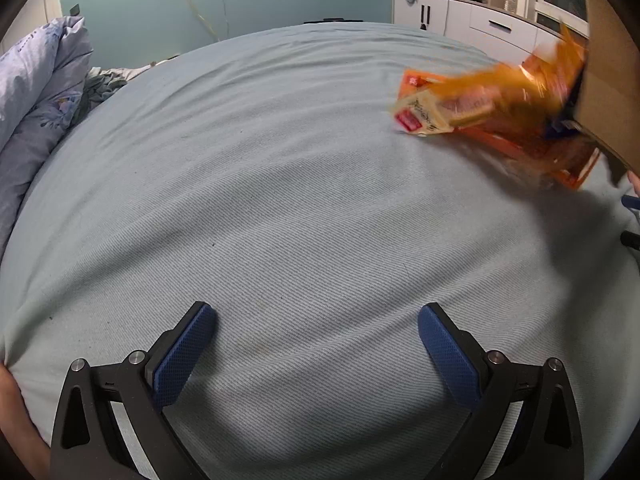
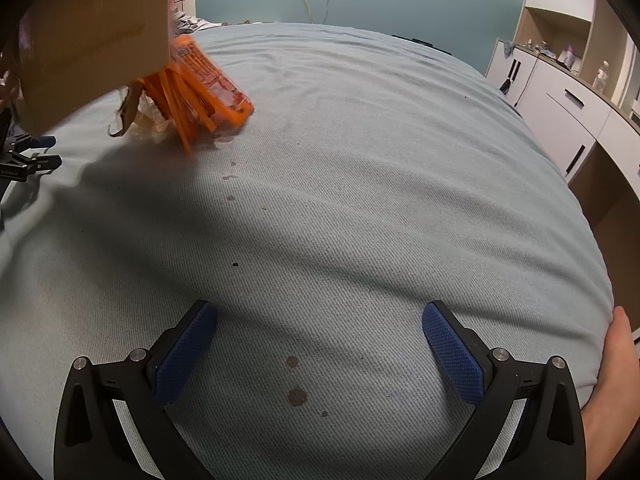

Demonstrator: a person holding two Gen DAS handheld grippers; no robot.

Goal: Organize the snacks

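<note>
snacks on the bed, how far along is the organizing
Barely started. Nothing looks sorted yet: the orange snack packets are blurred, apparently spilling from a tilted cardboard box onto the bed sheet. Nothing is in hand: the left gripper and right gripper have open, empty jaws. All picking up and arranging remains.

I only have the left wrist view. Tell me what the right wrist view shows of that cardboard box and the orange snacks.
Observer: The cardboard box is tilted above the bed, orange snack packets spilling from its mouth.
Operator: Report the sheet near the right gripper.
Observer: Reddish-brown stains lie between the fingers of the right gripper.
Operator: Say whether it holds anything.
Observer: No, it is open and holds nothing.
</note>
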